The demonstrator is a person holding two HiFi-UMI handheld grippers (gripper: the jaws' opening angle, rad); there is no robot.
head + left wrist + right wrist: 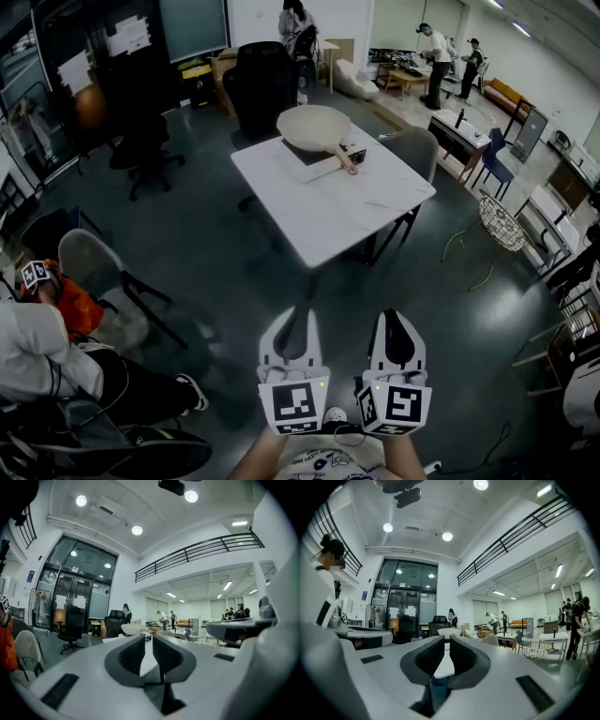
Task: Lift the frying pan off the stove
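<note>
Ahead, frying pan (314, 127) on stove (306, 156), white table (352, 214)

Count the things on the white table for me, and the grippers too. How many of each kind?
Frying pan: 1
Stove: 1
Grippers: 2, the left gripper and the right gripper
Total: 4

- Cream frying pan (314, 127), upright, sits on the stove, its wooden handle pointing toward the viewer.
- Flat, dark-topped stove (302, 156) lies at the white table's (347, 211) far end.
</note>
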